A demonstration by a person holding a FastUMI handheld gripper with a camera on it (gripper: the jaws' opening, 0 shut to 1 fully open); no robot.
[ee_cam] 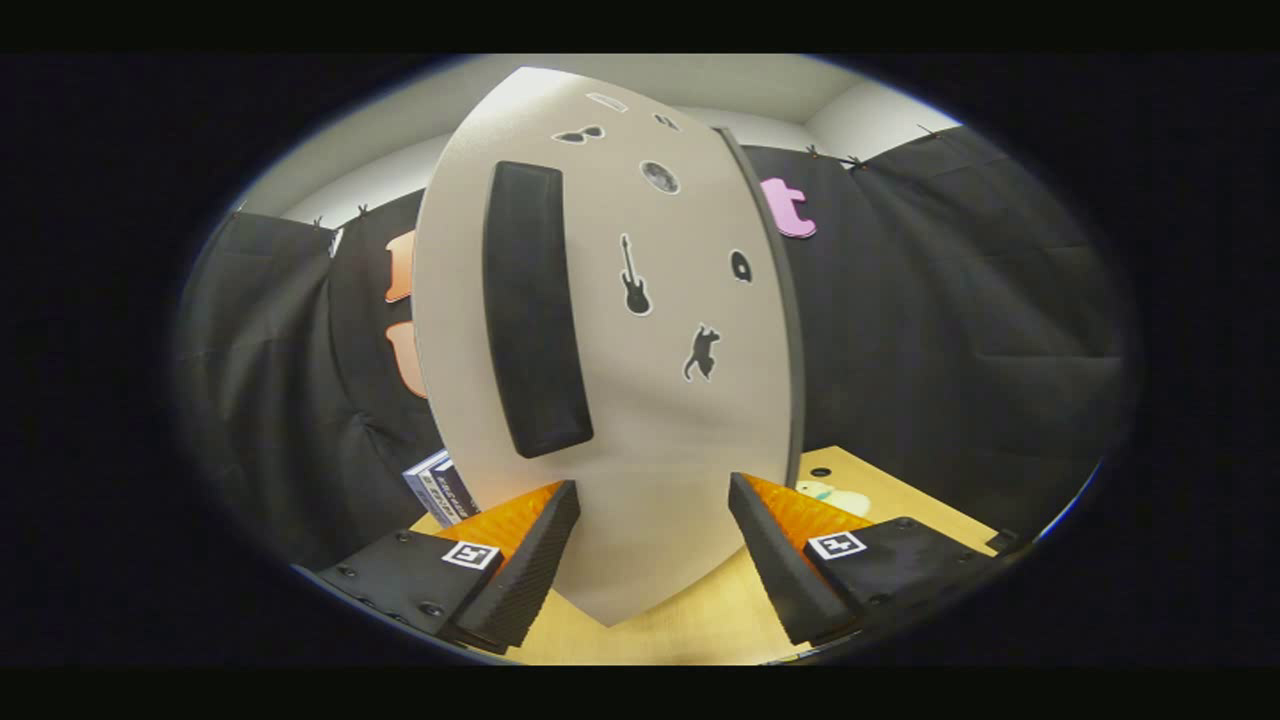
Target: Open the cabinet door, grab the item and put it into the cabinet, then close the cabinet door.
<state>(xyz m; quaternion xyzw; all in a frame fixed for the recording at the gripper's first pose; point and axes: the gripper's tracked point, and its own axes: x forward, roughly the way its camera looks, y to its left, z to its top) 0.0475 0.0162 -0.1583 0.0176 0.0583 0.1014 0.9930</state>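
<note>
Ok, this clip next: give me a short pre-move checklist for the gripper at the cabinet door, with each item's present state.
1. Gripper open: ok, its fingers stand wide apart.
2. Cabinet door in front of the gripper: ok, its lower part shows between the fingers.
3. Handle within grasp: not ok, the dark bar sits beyond the fingers, above the left one.
4. Fingers touching the door: cannot tell.
5. Door open or shut: cannot tell, though its dark edge shows on the right.
6. Item located: cannot tell; a box peeks out behind the door on the wooden table, but whether it is the item is unclear.
</note>
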